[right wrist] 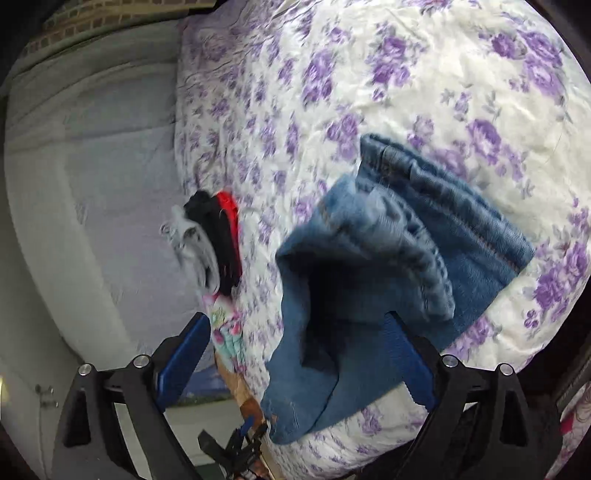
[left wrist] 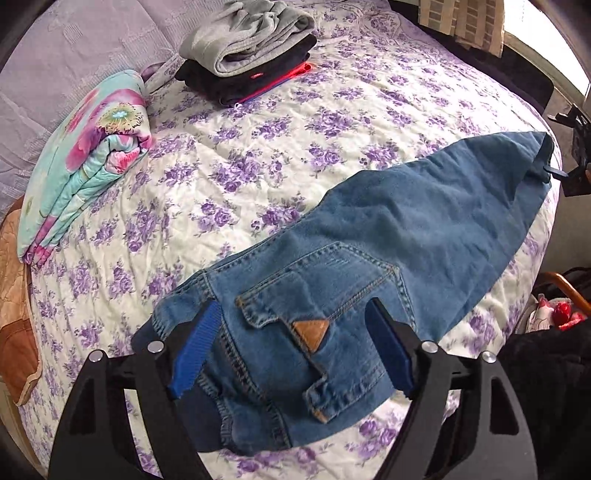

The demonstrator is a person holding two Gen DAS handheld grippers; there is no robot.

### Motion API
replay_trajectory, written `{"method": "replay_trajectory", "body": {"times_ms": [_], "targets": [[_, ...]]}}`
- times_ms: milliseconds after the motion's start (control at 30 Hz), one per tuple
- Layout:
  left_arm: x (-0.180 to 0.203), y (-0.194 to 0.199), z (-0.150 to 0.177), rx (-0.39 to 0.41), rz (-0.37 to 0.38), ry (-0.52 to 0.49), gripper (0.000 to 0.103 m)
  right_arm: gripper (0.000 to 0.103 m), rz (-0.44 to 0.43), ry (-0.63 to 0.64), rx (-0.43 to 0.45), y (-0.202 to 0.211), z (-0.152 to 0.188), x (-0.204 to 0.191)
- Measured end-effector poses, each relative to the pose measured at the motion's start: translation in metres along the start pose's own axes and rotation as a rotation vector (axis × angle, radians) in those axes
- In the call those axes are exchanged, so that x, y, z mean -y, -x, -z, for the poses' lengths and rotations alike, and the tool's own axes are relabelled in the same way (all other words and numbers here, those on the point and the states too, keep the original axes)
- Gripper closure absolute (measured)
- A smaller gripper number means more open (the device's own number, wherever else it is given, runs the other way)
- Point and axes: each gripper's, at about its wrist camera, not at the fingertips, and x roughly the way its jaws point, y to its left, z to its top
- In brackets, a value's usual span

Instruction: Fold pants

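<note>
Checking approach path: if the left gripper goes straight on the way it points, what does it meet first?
The left gripper, fingers open, would meet the jeans first, at the back-pocket end lying between its fingers on the floral bedspread. Depth is unclear; it may nearly touch the denim.

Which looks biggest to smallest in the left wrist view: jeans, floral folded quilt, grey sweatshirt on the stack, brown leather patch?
1. jeans, though they lie nearest the camera, which inflates them.
2. floral folded quilt.
3. grey sweatshirt, farthest away, so likely understated; its true rank against the quilt is unsure.
4. brown leather patch, clearly smallest.
</note>
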Motion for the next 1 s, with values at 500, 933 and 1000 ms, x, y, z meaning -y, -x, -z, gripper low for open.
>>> {"method": "replay_trajectory", "body": {"times_ms": [500,933,1000], "targets": [[-0.017,-0.041,0.023,-0.056,0.122,-0.003,0.024,0.090,-0.049,0.212,0.208,0.022,-0.013,-0.050],[-0.014,-0.040,0.024,-0.100,0.156,-0.096,0.019,0.063,0.002,0.050,0.240,0.044,-0.005,0.079],[-0.013,-0.040,0.026,-0.106,0.156,-0.110,0.018,0.043,-0.044,0.038,0.279,0.051,0.002,0.082]]}}
